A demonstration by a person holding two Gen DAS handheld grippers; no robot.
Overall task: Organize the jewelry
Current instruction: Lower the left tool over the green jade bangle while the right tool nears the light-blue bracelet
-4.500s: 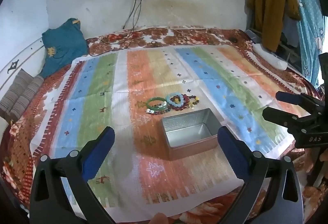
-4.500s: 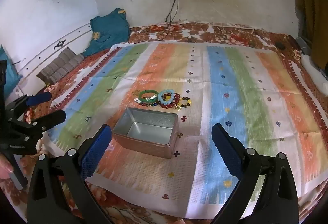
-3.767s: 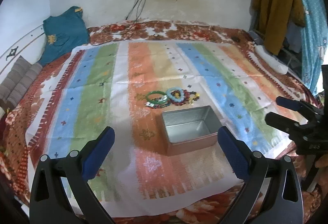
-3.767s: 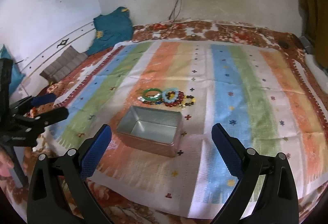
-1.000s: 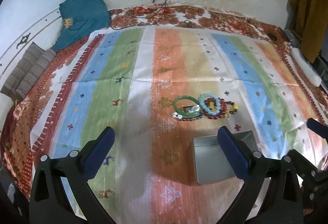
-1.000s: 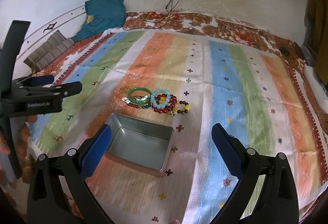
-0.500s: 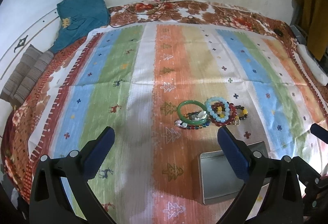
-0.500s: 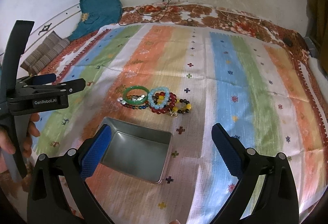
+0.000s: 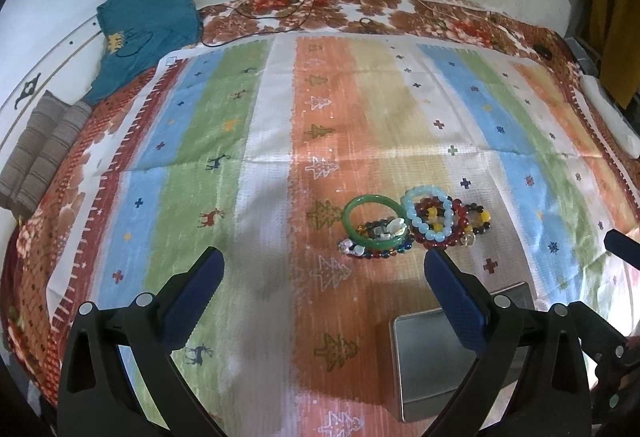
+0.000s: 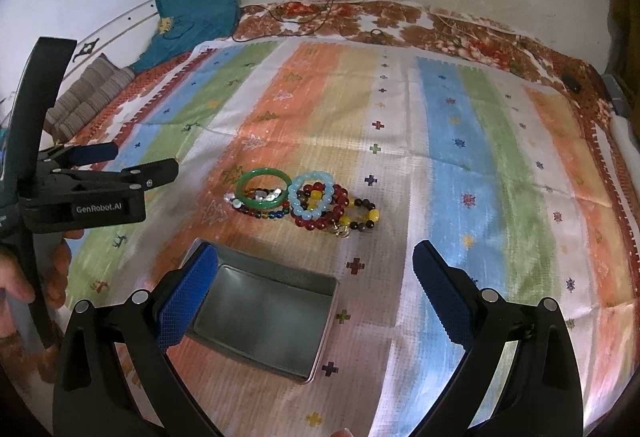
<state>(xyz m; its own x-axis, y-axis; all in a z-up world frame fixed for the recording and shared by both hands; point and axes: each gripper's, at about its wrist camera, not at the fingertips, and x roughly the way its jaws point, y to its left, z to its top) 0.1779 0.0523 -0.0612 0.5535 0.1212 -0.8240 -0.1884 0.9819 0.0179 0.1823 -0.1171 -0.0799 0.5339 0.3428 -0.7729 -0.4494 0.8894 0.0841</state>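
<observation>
A pile of bracelets lies mid-mat: a green bangle (image 9: 370, 199) (image 10: 264, 171), a light blue bead bracelet (image 9: 408, 211) (image 10: 310, 215), a dark red bead one (image 10: 340, 193) and a black-and-yellow one (image 9: 478, 217). Just in front of them sits an open metal tin (image 9: 432, 357) (image 10: 264, 313) with nothing in it. My left gripper (image 9: 322, 269) hovers open short of the bangle, its right finger covering part of the tin. Above the tin, my right gripper (image 10: 316, 261) is open and holds nothing. In the right wrist view the left gripper (image 10: 146, 157) appears at the left, held by a hand (image 10: 16, 277).
Everything rests on a striped mat (image 9: 200, 157) over a floral bedsheet (image 9: 360, 9). A teal garment (image 9: 148, 21) and a folded striped cloth (image 9: 36, 153) lie at the far left. Cables (image 9: 304, 1) trail from the wall. A white object (image 9: 608, 117) lies at the right edge.
Both grippers have moved forward and lower toward the bracelets, so the tin now sits at the bottom of each view. Both stay open. Nothing on the mat has shifted.
</observation>
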